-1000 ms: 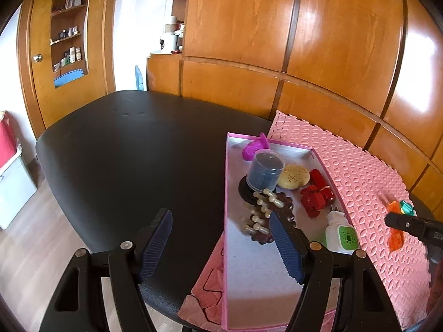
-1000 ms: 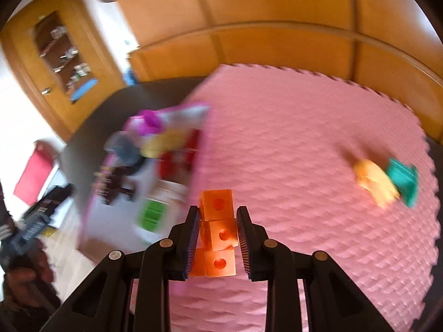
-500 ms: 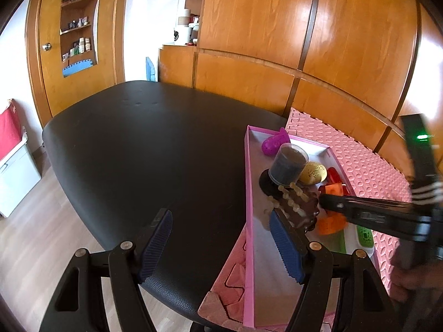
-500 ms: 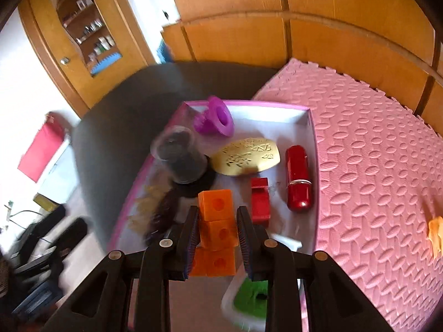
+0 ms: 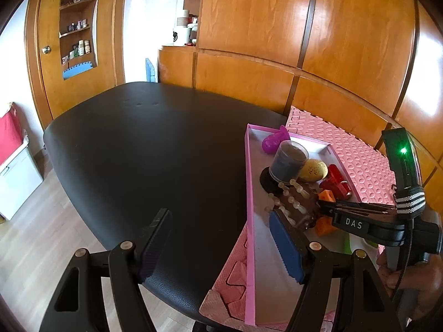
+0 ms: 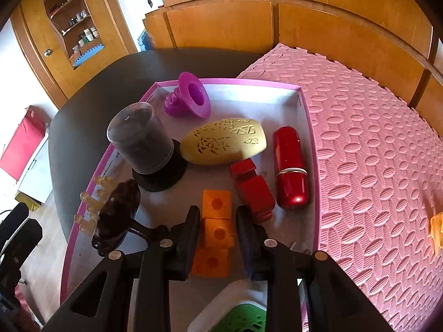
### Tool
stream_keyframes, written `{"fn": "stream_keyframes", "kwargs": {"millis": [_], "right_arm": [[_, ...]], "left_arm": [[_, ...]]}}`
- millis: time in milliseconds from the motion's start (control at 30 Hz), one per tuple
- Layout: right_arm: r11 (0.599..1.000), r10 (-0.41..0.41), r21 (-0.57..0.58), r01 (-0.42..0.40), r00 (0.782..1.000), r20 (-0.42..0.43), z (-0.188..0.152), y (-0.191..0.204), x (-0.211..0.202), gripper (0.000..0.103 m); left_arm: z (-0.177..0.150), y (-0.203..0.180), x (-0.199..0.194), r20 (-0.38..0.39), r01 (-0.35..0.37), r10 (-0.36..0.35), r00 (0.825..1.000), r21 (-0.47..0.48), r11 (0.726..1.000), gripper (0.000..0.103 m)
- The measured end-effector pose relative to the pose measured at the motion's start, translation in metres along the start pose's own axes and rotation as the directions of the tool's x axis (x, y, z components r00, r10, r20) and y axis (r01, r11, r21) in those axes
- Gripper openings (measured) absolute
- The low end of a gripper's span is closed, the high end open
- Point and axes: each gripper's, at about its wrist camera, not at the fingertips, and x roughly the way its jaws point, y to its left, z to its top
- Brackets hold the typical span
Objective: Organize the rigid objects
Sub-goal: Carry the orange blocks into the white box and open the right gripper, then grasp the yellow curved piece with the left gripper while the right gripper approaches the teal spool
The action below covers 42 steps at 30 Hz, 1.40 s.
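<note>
My right gripper [image 6: 217, 221] is shut on an orange block [image 6: 216, 207] made of three holed cubes. It holds the block low inside the pink-rimmed tray [image 6: 227, 81], between a brown pegged brush [image 6: 116, 210] and a red block [image 6: 253, 191]. In the left wrist view the right gripper [image 5: 326, 206] reaches into the tray [image 5: 250, 193] from the right with the orange block [image 5: 326, 225]. My left gripper [image 5: 220, 243] is open and holds nothing, hovering over the black table's near edge just left of the tray.
The tray also holds a purple flanged piece [image 6: 191, 96], a dark capped cylinder [image 6: 141, 141], a yellow oval [image 6: 224, 141], a red cylinder [image 6: 289, 166] and a white-green item [image 6: 238, 310]. Another orange piece [image 6: 437, 228] lies on the pink foam mat [image 6: 373, 138]. The black table [image 5: 144, 144] extends left.
My right gripper carried the orange block leftward from above the pink mat to over the tray and lowered it among the objects. The left gripper stayed open and nearly still.
</note>
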Motion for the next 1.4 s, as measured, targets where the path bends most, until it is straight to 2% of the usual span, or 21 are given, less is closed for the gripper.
{"fn": "stream_keyframes", "kwargs": {"millis": [267, 600, 867, 1200, 1400], "right_arm": [[1.0, 0.011, 0.011, -0.011, 0.998, 0.069, -0.003, 0.002, -0.021, 0.035], [1.0, -0.007, 0.005, 0.006, 0.99, 0.142, -0.009, 0.004, -0.047, 0.035], [0.999, -0.048, 0.033, 0.042, 0.972, 0.23, -0.009, -0.006, -0.075, 0.036], [0.988, -0.147, 0.096, 0.123, 0.942, 0.303, -0.019, -0.056, -0.113, 0.037], [0.953, -0.279, 0.205, 0.224, 0.914, 0.295, -0.035, -0.126, -0.135, 0.037]], "left_arm": [[0.0, -0.005, -0.004, 0.007, 0.002, -0.002, 1.0, 0.014, 1.0, 0.073], [-0.001, -0.012, -0.011, 0.02, 0.005, -0.006, 1.0, 0.031, 1.0, 0.073], [0.001, -0.02, -0.018, 0.039, 0.012, -0.014, 0.999, 0.051, 0.999, 0.073], [0.007, -0.036, -0.029, 0.072, 0.038, -0.045, 0.996, 0.094, 0.995, 0.073], [0.014, -0.052, -0.037, 0.095, 0.072, -0.085, 0.992, 0.132, 0.989, 0.073]]}}
